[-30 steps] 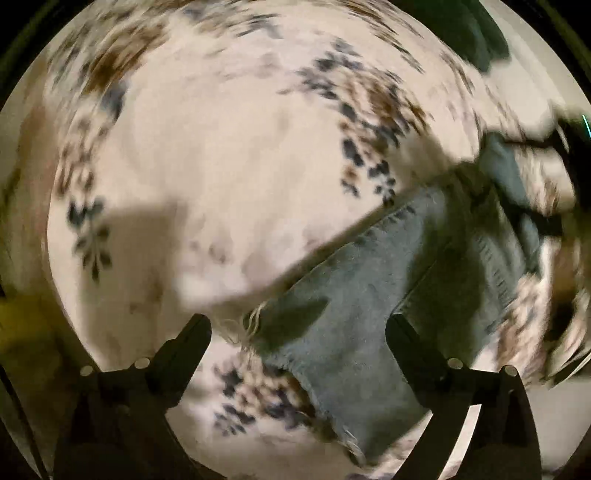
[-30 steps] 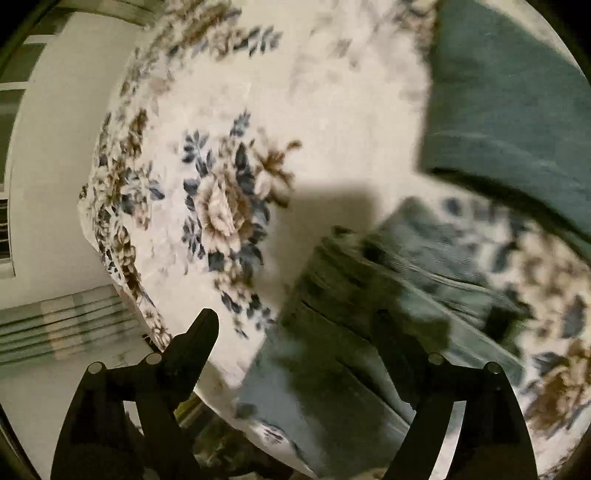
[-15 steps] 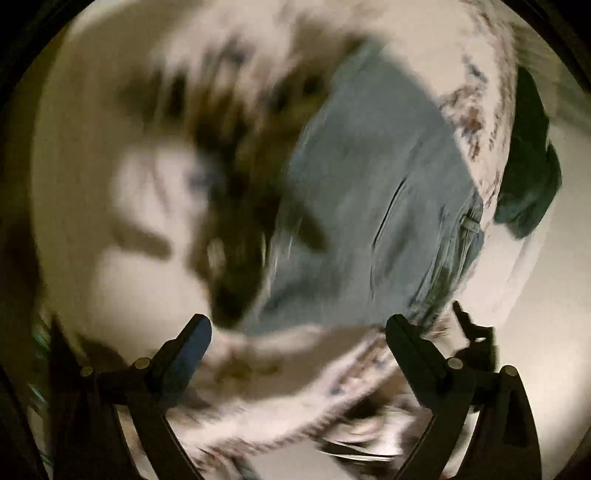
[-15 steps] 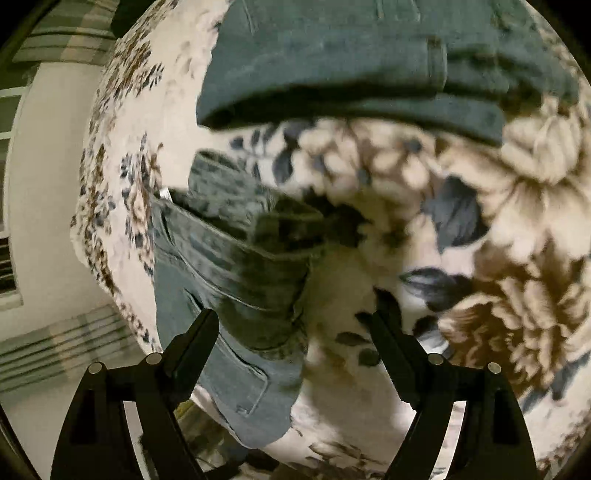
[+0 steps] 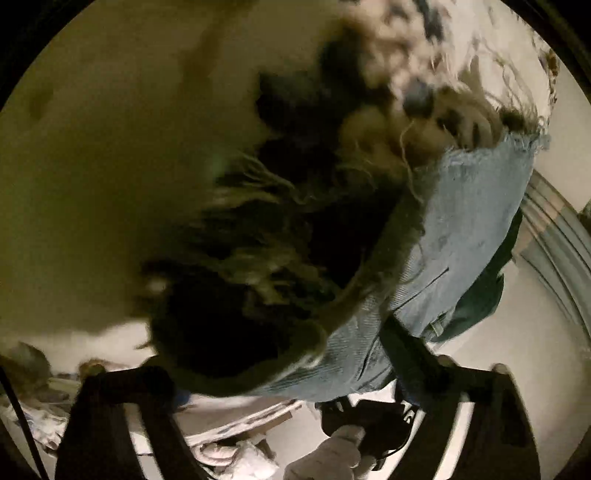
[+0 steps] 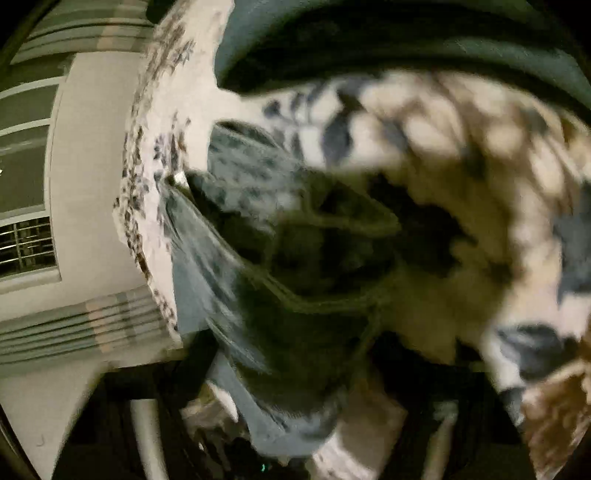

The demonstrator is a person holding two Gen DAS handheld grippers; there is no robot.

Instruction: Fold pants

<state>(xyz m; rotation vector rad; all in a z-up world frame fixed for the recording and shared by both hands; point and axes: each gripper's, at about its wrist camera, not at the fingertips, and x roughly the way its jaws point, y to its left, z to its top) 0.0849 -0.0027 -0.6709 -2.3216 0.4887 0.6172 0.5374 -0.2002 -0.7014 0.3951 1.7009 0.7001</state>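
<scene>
At 3 o'clock of the left gripper (image 5: 295,391), jaws spread, lay the jeans (image 5: 469,236) on the floral blanket (image 5: 491,48). The right gripper's jaws were blurred; state indeterminate. Dark green garment (image 6: 406,33) lay at 12 o'clock.

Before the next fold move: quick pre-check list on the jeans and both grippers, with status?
1. Left gripper open around the denim: ok, fingers spread with light blue jeans between them.
2. Frayed hem located: ok, it lies at upper right on the floral bedspread.
3. Right gripper state: cannot tell, its fingers are lost in blur and shadow.
4. Waistband in front of the right gripper: ok, close and bunched, though blurred.
5. Dark green garment apart from the jeans: ok, floral fabric shows between them.
6. Jeans lying flat: not ok, the waist end is rumpled.
</scene>
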